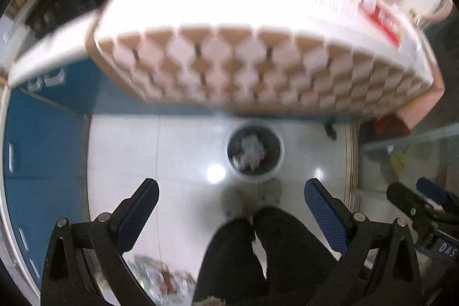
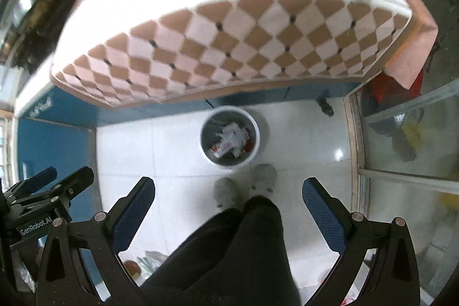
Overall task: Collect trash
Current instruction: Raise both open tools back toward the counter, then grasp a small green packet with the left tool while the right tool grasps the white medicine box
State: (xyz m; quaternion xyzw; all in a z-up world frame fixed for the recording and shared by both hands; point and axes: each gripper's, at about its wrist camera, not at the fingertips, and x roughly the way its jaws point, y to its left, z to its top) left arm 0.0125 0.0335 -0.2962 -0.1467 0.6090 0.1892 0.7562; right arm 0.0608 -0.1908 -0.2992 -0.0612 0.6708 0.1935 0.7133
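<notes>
White floor, paper-filled trash bin (image 2: 230, 137)

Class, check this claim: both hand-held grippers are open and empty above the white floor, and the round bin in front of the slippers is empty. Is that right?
Not quite. The bin is not empty: the right wrist view shows crumpled paper and wrappers inside it. The rest holds: the left hand-held gripper and right hand-held gripper are open and empty above the white floor, with the bin in front of the slippers.
</notes>
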